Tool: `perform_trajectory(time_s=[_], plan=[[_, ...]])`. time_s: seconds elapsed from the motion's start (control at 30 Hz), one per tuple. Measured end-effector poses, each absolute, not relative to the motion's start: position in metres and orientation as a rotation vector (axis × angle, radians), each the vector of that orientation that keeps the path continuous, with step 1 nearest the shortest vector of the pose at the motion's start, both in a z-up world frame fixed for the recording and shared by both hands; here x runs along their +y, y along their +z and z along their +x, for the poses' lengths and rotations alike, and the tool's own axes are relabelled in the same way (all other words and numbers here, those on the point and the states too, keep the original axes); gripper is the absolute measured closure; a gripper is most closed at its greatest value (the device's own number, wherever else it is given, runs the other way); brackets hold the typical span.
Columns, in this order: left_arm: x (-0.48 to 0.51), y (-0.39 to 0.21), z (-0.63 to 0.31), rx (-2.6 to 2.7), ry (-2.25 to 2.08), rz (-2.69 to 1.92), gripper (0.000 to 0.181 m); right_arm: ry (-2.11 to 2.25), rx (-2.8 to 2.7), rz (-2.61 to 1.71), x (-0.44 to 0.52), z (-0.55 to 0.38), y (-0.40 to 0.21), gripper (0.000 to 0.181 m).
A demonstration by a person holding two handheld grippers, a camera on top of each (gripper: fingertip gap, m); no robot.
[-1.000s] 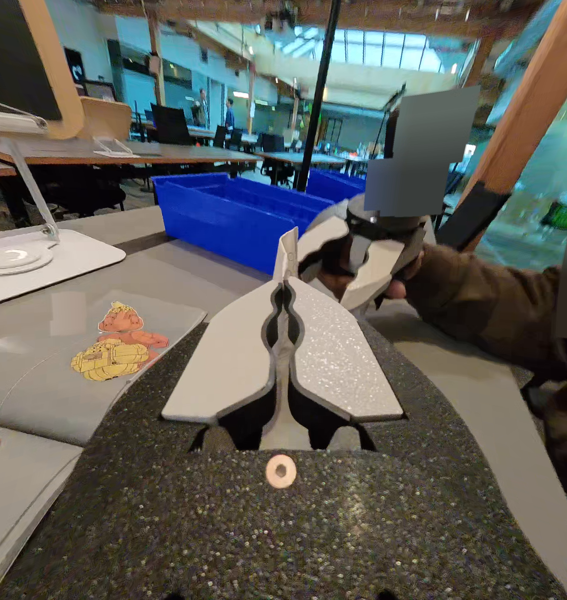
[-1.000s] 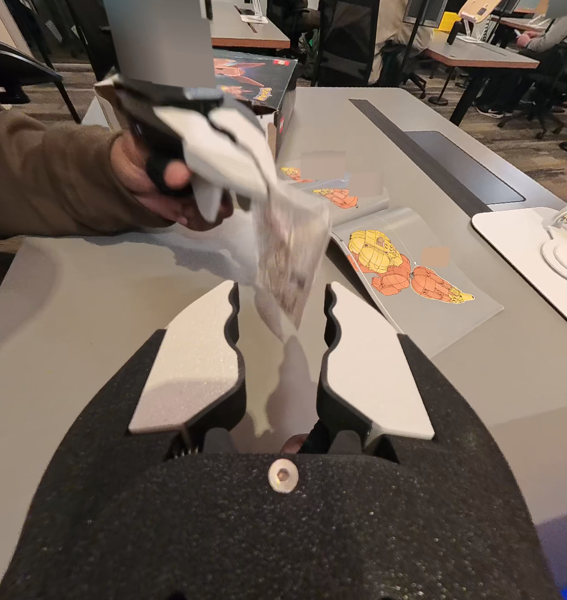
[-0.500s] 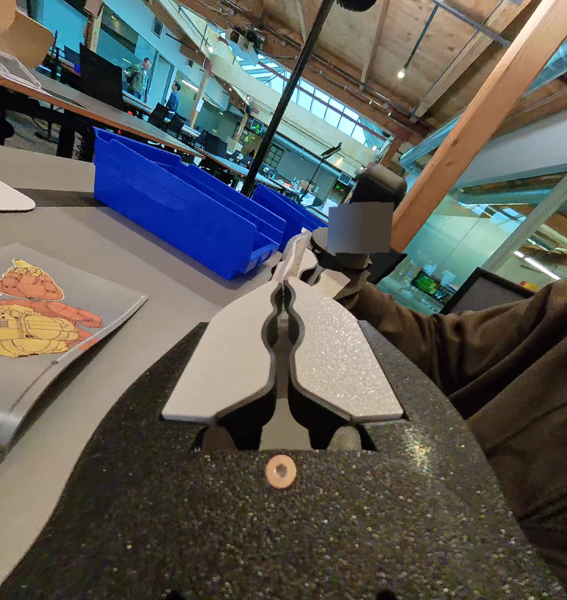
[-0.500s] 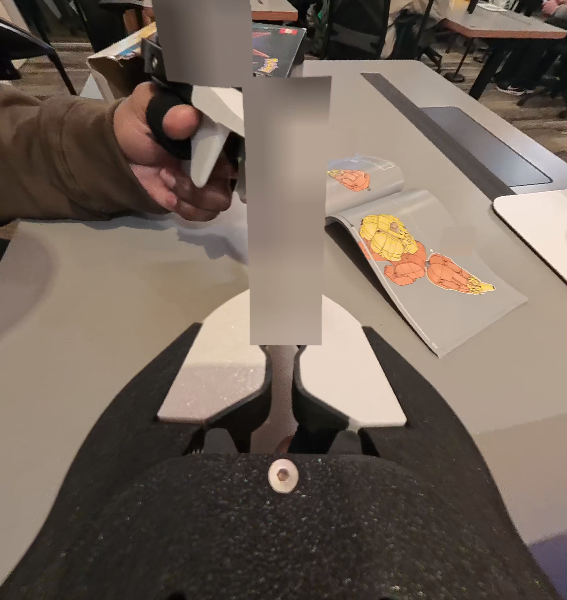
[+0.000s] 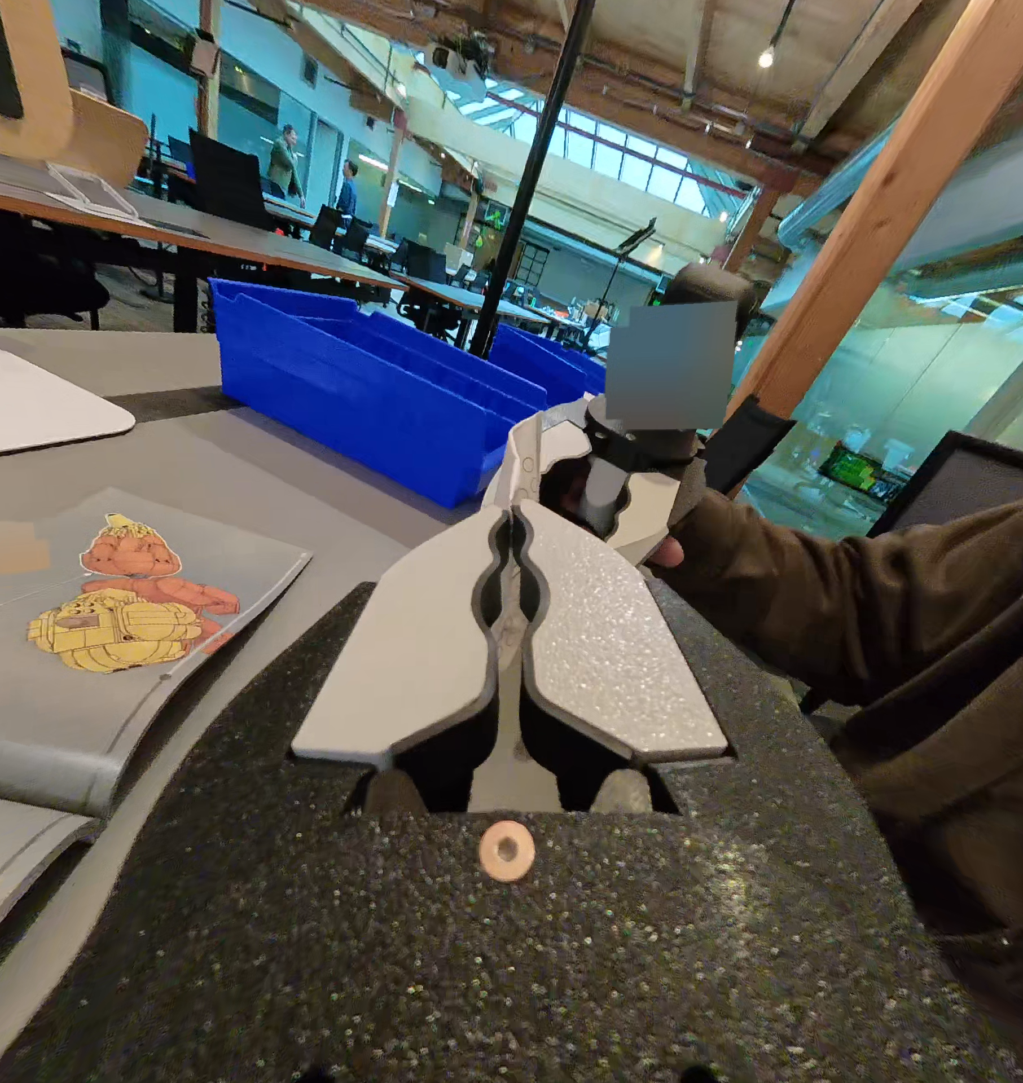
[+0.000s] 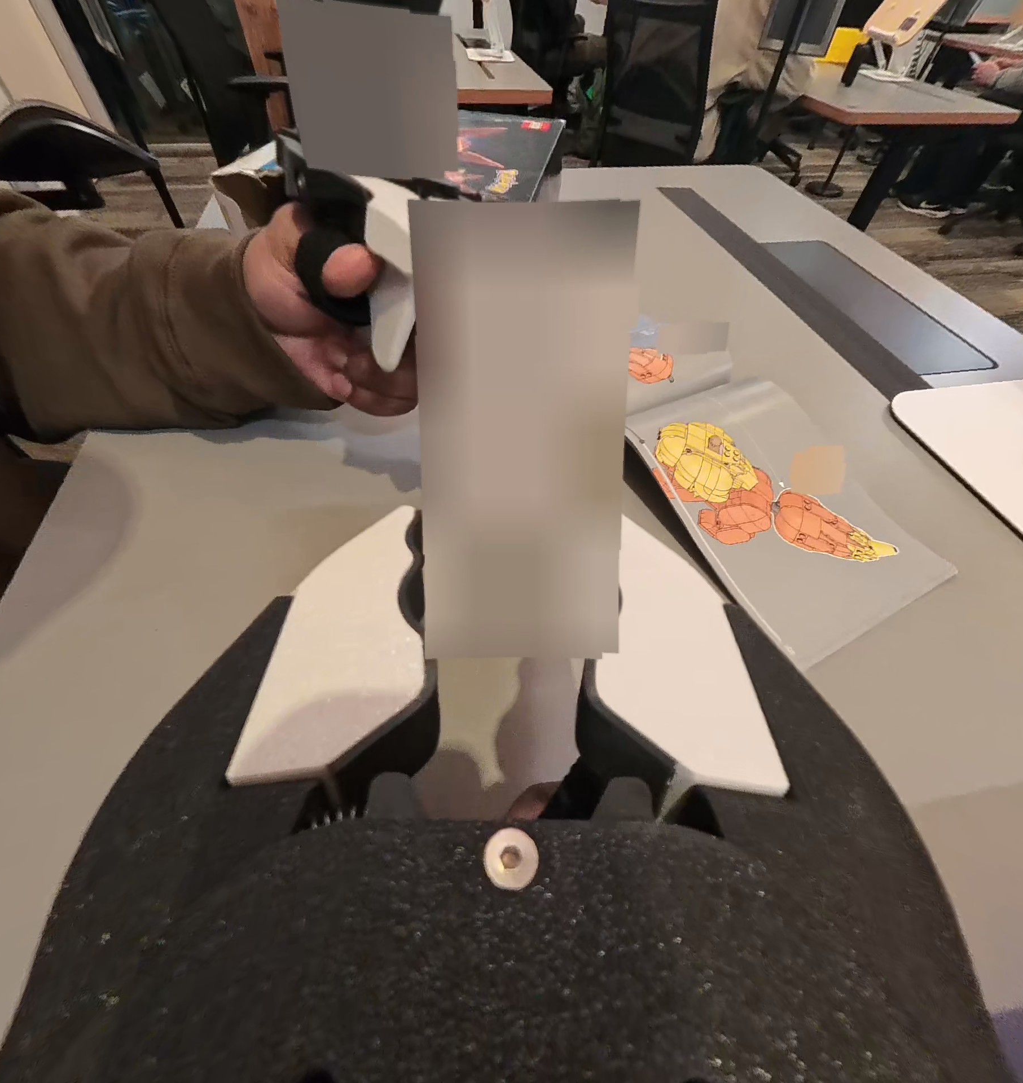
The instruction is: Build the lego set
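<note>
Over the grey table (image 6: 204, 527), between the two tools, hangs the parts bag (image 5: 507, 624). It is the task's thing at this stage, and we judge that no brick has been laid out yet. In the left wrist view it shows only as a thin clear film pinched edge-on in the left gripper (image 5: 512, 527), whose jaws are pressed together on it. What has changed is on our other side. A second ago the right gripper (image 6: 515, 527) stood wide with the bag dangling ahead of it, and half a second ago its jaws had drawn nearly together around the bag. Now they stand apart again at a moderate width. In the right wrist view a laid-over patch at 12 o'clock hides the fingertips and most of the bag, so we cannot tell whether the film tore or merely slipped free. We read this as one pull at opening the bag finished, and a fresh bite is probably needed lower down the film. The instruction booklet (image 6: 790, 516) lies open at 3 o'clock in that view, and the set's box (image 6: 497, 158) lies at 12 o'clock behind the left hand (image 6: 321, 351). Blue bins (image 5: 350, 398) wait at 11 o'clock in the left view, well clear of the bag.
</note>
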State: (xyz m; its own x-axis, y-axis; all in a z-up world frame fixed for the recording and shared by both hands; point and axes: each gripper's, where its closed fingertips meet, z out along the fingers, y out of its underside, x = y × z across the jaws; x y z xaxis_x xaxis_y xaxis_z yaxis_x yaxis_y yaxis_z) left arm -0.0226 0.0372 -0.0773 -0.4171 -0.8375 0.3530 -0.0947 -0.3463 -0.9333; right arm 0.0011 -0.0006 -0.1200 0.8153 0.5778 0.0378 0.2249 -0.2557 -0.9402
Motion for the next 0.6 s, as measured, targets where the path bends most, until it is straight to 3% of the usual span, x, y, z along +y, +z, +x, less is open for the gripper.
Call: perform_trajectory(time_s=[0.2,0.4,0.6], plan=[[0.010,-0.102,-0.017,1.589,-1.621,-1.222,0.181,0.350,-0.585,-1.782,0.001,0.002,-0.107,0.130],[-0.006,-0.116,-0.014,1.717,-1.561,-1.214,0.181,0.264,-0.648,-1.798,-0.002,0.001,-0.109,0.162],[-0.009,-0.119,-0.016,1.747,-1.589,-1.219,0.181,0.309,-0.722,-1.884,-0.006,-0.011,-0.128,0.165]])
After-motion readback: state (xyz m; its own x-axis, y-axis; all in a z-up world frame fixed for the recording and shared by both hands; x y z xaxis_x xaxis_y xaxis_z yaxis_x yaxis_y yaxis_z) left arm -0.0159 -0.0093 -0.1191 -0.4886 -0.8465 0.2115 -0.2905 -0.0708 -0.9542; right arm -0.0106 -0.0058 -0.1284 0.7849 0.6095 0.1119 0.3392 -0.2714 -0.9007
